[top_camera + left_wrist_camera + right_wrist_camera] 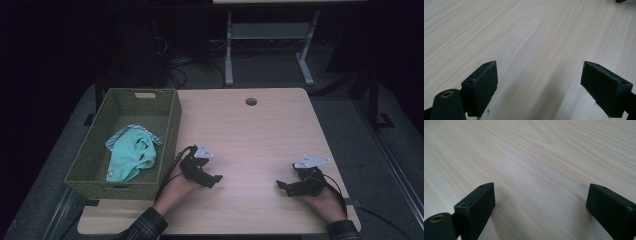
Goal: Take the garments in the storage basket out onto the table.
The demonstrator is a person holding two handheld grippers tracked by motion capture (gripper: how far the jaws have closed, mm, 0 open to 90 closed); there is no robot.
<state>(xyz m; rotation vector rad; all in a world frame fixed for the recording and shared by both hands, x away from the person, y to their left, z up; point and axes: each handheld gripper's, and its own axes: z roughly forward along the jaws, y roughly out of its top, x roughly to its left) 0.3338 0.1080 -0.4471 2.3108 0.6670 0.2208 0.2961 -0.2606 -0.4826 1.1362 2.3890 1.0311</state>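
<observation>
Down near the bottom of the high view, two hands rest on a light wood table. The left gripper sits at about 7 o'clock on the table, and the right gripper sits at about 5 o'clock, well apart from it. The tips of the two point toward each other. In the left gripper view the two black jaws stand wide apart with just bare wood between them. The right gripper view looks the same: jaws spread wide and holding nothing. Farther off, at about 9 o'clock, a green woven basket sits on the left edge of the table. A soft mint green cloth lies crumpled inside it, away from both grippers.
</observation>
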